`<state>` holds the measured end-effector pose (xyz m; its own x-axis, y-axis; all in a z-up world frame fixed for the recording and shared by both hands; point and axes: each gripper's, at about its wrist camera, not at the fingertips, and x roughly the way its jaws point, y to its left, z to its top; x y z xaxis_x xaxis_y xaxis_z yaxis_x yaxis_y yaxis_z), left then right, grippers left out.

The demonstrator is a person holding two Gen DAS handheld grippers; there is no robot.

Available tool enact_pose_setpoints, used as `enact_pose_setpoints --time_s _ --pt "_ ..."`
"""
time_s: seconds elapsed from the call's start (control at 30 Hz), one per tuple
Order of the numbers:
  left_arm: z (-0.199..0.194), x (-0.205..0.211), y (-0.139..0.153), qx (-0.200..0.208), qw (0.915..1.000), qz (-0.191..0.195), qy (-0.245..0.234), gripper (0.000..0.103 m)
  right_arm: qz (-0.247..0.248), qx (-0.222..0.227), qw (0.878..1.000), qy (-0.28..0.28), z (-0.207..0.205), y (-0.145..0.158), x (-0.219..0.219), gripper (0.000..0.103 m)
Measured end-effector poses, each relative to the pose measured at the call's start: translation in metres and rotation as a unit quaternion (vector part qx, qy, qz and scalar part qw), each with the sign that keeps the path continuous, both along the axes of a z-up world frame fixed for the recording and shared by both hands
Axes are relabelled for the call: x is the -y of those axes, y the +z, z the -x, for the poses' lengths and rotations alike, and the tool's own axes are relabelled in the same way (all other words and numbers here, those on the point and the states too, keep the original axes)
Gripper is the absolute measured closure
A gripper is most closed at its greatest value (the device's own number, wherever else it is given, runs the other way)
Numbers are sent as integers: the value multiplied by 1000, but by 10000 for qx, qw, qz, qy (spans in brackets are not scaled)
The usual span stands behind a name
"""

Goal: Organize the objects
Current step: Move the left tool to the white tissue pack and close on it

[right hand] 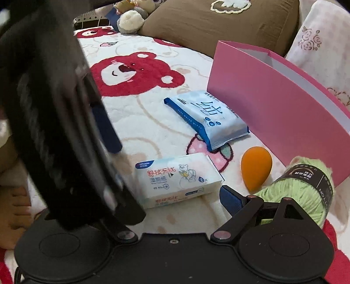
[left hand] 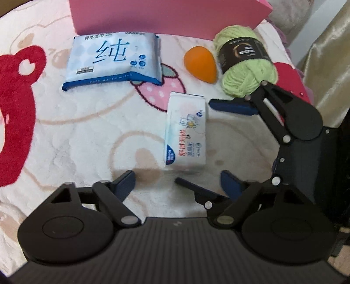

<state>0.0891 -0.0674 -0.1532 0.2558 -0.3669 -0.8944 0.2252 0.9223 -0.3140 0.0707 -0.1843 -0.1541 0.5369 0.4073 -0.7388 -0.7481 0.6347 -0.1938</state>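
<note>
A small white tissue pack (left hand: 187, 133) (right hand: 177, 178) lies on the bear-print blanket (left hand: 87, 131). A larger blue wet-wipes pack (left hand: 113, 59) (right hand: 210, 119), an orange egg-shaped sponge (left hand: 201, 63) (right hand: 256, 168) and a green yarn ball (left hand: 245, 59) (right hand: 306, 187) lie before a pink box (left hand: 170, 17) (right hand: 273, 104). My left gripper (left hand: 177, 180) is open, just short of the tissue pack. My right gripper (right hand: 175, 192) is open; it comes in from the right in the left wrist view (left hand: 218, 139), its fingers on either side of the tissue pack.
A brown cushion (right hand: 218, 24) and plush toys (right hand: 131, 19) lie beyond the blanket. A floral cloth (right hand: 323, 48) sits behind the pink box. A bare foot (right hand: 15, 209) shows at the left edge. A gold curtain (left hand: 328, 54) hangs at the right.
</note>
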Motion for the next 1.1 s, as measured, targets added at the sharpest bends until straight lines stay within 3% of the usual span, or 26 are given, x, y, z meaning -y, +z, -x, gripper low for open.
enact_pose_setpoints --time_s 0.1,0.27,0.43,0.6,0.67,0.83,1.1 --pt "1 -3 -5 122 9998 19 125 35 -83 -3 10000 -45 -4 -4 1 3" --pt "5 -8 0 394 9991 125 3 60 -272 -29 9996 7 -10 -7 -1 2" --pt "9 -15 3 462 9985 281 -31 65 -331 -68 9994 49 -14 -7 -7 1" --pt "8 -25 6 412 9983 404 120 66 -329 -136 9993 -59 -7 -2 -7 11" --pt "8 -28 6 408 9976 530 166 81 -318 -215 9992 -145 -4 1 -7 17" --pt "6 -31 6 362 9976 542 231 81 -304 -341 9987 -245 6 11 -8 17" --pt "19 -37 9 129 9986 516 7 78 -449 -1275 9904 -281 7 13 -2 17"
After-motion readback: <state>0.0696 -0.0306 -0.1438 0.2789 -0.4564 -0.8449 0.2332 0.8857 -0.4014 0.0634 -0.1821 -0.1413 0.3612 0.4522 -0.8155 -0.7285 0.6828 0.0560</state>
